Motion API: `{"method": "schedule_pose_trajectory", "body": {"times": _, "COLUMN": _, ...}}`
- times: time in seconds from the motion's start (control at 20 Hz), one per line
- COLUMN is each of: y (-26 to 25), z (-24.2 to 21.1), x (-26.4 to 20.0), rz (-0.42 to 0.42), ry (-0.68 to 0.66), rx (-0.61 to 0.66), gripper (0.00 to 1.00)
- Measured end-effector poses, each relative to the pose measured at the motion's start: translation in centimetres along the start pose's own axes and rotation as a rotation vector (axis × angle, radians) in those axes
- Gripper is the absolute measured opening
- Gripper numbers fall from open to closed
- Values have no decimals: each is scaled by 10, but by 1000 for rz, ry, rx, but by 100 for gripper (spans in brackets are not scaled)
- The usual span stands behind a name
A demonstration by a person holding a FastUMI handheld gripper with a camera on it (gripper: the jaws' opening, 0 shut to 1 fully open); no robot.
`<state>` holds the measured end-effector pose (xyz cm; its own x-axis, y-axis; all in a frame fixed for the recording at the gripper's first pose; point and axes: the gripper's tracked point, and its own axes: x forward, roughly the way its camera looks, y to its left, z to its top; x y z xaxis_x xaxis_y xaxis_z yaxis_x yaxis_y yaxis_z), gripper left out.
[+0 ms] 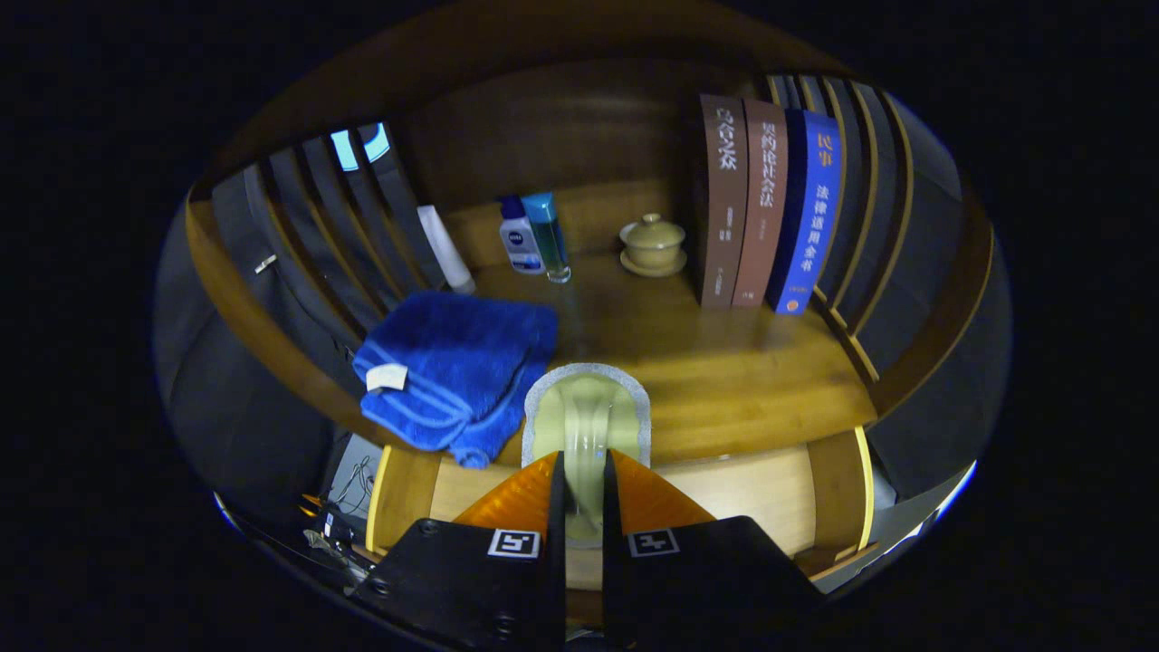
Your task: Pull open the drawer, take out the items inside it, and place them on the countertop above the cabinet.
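fingers (584, 489) pinch a pale sponge (587, 418) before chinese-titled books (768, 204).

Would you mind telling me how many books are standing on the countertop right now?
3: two brown books and a blue book upright side by side beyond the claw, right of the lidded cup. None seem hidden.

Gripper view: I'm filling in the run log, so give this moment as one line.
hand-held gripper: shut on pale green sponge | above countertop edge | blue towel beside | drawer open
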<state>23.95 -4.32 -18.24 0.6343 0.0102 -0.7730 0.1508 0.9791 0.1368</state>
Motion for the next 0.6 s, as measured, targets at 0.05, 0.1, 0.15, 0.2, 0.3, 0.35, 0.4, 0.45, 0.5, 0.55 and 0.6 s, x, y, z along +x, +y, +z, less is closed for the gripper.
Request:
{"method": "schedule_pose_trajectory", "body": {"times": 0.05, "y": -1, "z": 10, "x": 7, "rz": -7, "ry": 1, "rx": -8, "gripper": 21}}
{"method": "schedule_pose_trajectory", "body": {"times": 0.1, "y": -1, "z": 18, "x": 13, "rz": -10, "ry": 6, "rx": -15, "gripper": 21}}
{"method": "schedule_pose_trajectory", "body": {"times": 0.15, "y": -2, "z": 26, "x": 21, "rz": -14, "ry": 16, "rx": -22, "gripper": 21}}
{"method": "schedule_pose_trajectory", "body": {"times": 0.2, "y": -3, "z": 30, "x": 32, "rz": -18, "ry": 32, "rx": -29, "gripper": 21}}
{"method": "schedule_pose_trajectory", "body": {"times": 0.3, "y": -7, "z": 37, "x": 51, "rz": -42, "ry": 68, "rx": -42, "gripper": 21}}
{"method": "schedule_pose_trajectory", "body": {"times": 0.35, "y": -8, "z": 38, "x": 60, "rz": -54, "ry": 88, "rx": -45, "gripper": 21}}
{"method": "schedule_pose_trajectory", "body": {"times": 0.4, "y": -10, "z": 40, "x": 68, "rz": -59, "ry": 101, "rx": -39, "gripper": 21}}
{"method": "schedule_pose_trajectory", "body": {"times": 0.45, "y": -11, "z": 43, "x": 79, "rz": -63, "ry": 108, "rx": -31, "gripper": 21}}
{"method": "schedule_pose_trajectory", "body": {"times": 0.5, "y": -14, "z": 45, "x": 86, "rz": -75, "ry": 113, "rx": -31, "gripper": 21}}
{"method": "schedule_pose_trajectory", "body": {"times": 0.55, "y": -16, "z": 46, "x": 90, "rz": -82, "ry": 116, "rx": -30, "gripper": 21}}
{"method": "schedule_pose_trajectory", "body": {"times": 0.6, "y": -15, "z": 49, "x": 93, "rz": -82, "ry": 112, "rx": -27, "gripper": 21}}
